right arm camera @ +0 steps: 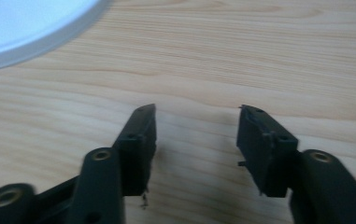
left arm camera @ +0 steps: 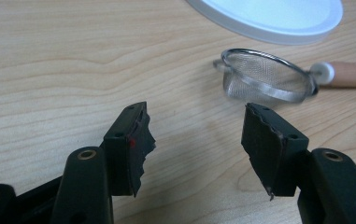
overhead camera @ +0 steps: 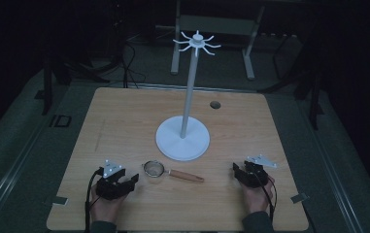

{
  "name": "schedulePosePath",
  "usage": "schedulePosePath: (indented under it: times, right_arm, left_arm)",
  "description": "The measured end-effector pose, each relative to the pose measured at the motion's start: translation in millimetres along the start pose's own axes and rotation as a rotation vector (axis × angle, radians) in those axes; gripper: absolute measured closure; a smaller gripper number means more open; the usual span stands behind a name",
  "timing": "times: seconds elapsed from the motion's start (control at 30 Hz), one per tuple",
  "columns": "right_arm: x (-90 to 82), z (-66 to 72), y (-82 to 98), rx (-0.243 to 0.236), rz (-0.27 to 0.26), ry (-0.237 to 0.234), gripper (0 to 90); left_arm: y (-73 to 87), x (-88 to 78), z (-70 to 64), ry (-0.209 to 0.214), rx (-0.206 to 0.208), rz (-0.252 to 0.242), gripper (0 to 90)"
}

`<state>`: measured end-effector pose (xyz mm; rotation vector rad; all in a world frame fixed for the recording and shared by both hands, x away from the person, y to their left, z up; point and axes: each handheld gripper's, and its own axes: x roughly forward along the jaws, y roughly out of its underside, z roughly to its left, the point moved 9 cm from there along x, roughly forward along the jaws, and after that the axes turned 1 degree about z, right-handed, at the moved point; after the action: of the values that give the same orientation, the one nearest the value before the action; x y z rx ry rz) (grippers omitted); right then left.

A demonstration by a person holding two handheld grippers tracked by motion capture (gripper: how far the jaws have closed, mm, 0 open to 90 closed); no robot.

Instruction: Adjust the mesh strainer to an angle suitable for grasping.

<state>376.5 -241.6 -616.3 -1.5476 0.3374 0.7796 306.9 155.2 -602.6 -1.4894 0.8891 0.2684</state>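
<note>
Between tools, strainer [overhead camera: 154, 169], handle pointing right

A stand [overhead camera: 183, 138] is sitting on the counter [overhead camera: 124, 116], a little far of its middle. A strainer [overhead camera: 152, 169] is lying just near of the stand's base, its handle [overhead camera: 186, 175] pointing right. The left tool [overhead camera: 124, 184] is resting near the counter's near edge, left of the strainer; the right tool [overhead camera: 243, 174] is resting well to the strainer's right.
</note>
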Motion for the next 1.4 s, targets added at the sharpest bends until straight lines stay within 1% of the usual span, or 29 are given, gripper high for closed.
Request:
schedulePosePath:
  times: [0.1,0.13,0.27,0.3,0.37,0.4,0.47,0.5,0.57,0.63,0.77,0.83,0.97,1.03,1.1,1.13,1.2,1.27,1.3,1.33,1.37,1.4]
  right_arm:
    - [-1.5,1.7,-0.6,0.0,-0.007,-0.009,48.9]
    - [-3.0,2.4,-1.1,0.001,-0.014,-0.021,48.6]
    - [-6.0,2.1,-0.8,-0.007,-0.009,-0.035,46.6]
    - [-6.7,3.2,-0.4,-0.005,-0.003,-0.046,46.3]
    - [-8.5,5.2,-1.4,-0.022,-0.007,-0.054,45.8]
    - [-9.8,5.9,-2.1,-0.041,-0.004,-0.053,46.0]
    - [-13.4,7.8,-3.9,-0.051,-0.008,-0.054,47.2]
    - [-15.1,8.9,-4.4,-0.056,-0.008,-0.059,48.1]
    - [-18.7,12.2,-4.8,-0.049,-0.004,-0.089,49.9]
    - [-21.9,14.5,-5.5,-0.06,-0.007,-0.103,51.3]
    - [-26.2,18.1,-3.1,-0.117,-0.002,-0.125,54.2]
    - [-28.0,17.5,-0.6,-0.136,0.001,-0.123,55.6]
    - [-28.7,15.8,2.7,-0.139,-0.007,-0.131,55.5]
    - [-28.1,15.8,3.9,-0.138,-0.011,-0.134,55.2]
    - [-27.3,16.3,4.5,-0.137,-0.018,-0.137,54.5]
    - [-27.3,16.3,4.5,-0.137,-0.018,-0.137,54.5]
    - [-26.3,16.0,4.8,-0.136,-0.02,-0.132,53.0]
    - [-24.4,15.0,5.7,-0.141,-0.021,-0.124,52.6]
    - [-24.0,14.5,6.0,-0.136,-0.02,-0.123,52.6]
    - [-24.0,14.5,6.0,-0.136,-0.02,-0.123,52.6]
    - [-23.8,13.9,5.9,-0.132,-0.022,-0.124,52.3]
    - [-24.0,12.1,5.4,-0.123,-0.027,-0.121,51.9]
  left_arm:
    - [-1.7,-1.7,-0.7,0.002,0.013,-0.008,42.0]
    - [-2.2,-2.5,-1.0,0.004,0.021,-0.01,42.0]
    - [-3.1,-3.7,-3.6,0.018,0.037,-0.014,42.2]
    - [-3.0,-3.9,-4.1,0.021,0.039,-0.013,42.4]
    - [-3.1,-3.9,-5.9,0.031,0.047,-0.012,42.7]
    - [-3.1,-3.8,-7.0,0.037,0.053,-0.008,42.8]
    - [-3.4,-3.3,-10.0,0.052,0.068,0.003,43.0]
    - [-3.8,-3.1,-12.2,0.059,0.082,0.013,43.0]
    - [-5.8,-3.0,-15.7,0.065,0.099,0.013,43.1]
    - [-8.5,-3.3,-18.4,0.07,0.118,0.015,43.3]
    - [-14.1,-3.9,-21.0,0.075,0.142,0.018,44.4]
    - [-17.0,-3.6,-21.4,0.076,0.153,0.02,45.0]
    - [-24.4,-3.9,-21.9,0.08,0.183,0.02,46.8]
    - [-28.0,-4.0,-22.7,0.081,0.204,0.023,47.1]
    - [-31.0,-3.4,-24.7,0.091,0.238,0.031,47.2]
    - [-31.0,-3.4,-24.7,0.091,0.238,0.031,47.2]
    - [-34.2,-1.1,-27.9,0.098,0.272,0.041,47.4]
    - [-37.3,0.9,-30.9,0.106,0.296,0.048,47.6]
    - [-41.0,2.9,-35.0,0.119,0.33,0.053,47.6]
    - [-41.0,2.9,-35.0,0.119,0.33,0.053,47.5]
    - [-43.0,3.6,-36.9,0.122,0.35,0.056,47.5]
    - [-47.3,4.7,-41.2,0.136,0.381,0.063,47.5]
